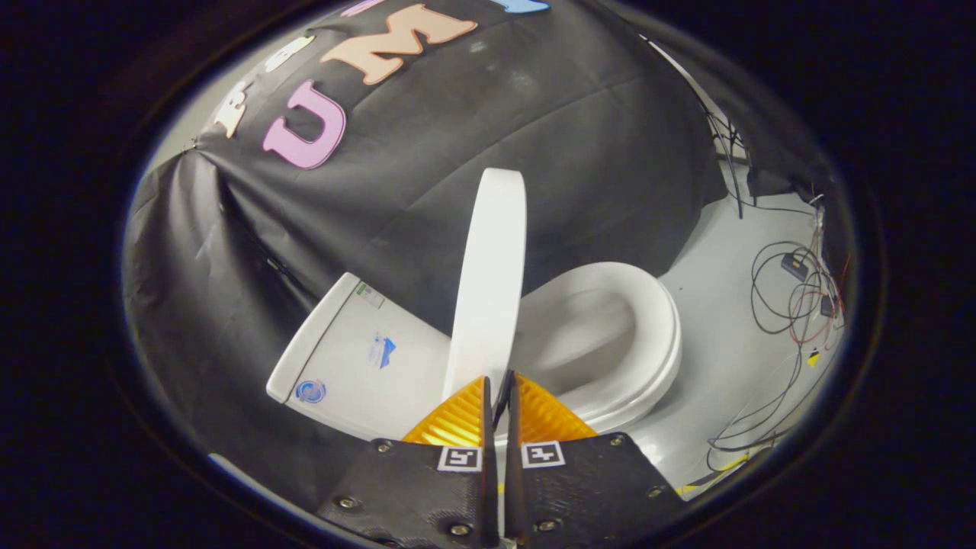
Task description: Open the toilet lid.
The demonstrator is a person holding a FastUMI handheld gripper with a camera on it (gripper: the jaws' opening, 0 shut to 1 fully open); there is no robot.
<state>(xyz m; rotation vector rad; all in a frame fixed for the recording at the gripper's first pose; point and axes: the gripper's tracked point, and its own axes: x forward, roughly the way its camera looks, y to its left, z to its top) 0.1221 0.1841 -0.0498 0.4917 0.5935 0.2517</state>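
Right now my tool (499,385) has its two fingers (457,419) drawn nearly together, with only a thin slit between them, and the near edge of the toilet lid (488,282) sits right in that slit. I judge that I am pinching the lid's rim, though the fisheye makes it hard to be sure that both fingers truly press on it. Gripping the edge this way makes sense: the lid is thin there, and the rim gives me the longest lever from the hinge.

Just ahead of the fingers the lid stands up on edge, close to upright, seen almost edge-on, so it is already well raised off the seat (648,320). The seat lies flat on the bowl to the right of the lid, its oval opening uncovered. To the left of the lid is the tank (351,351), where the lid should come to lean once I let go; I cannot tell whether it touches the tank yet.

Beyond the toilet, the pale floor (732,335) carries a tangle of cables (793,297) near the booth's wall (579,152), well apart from my work.
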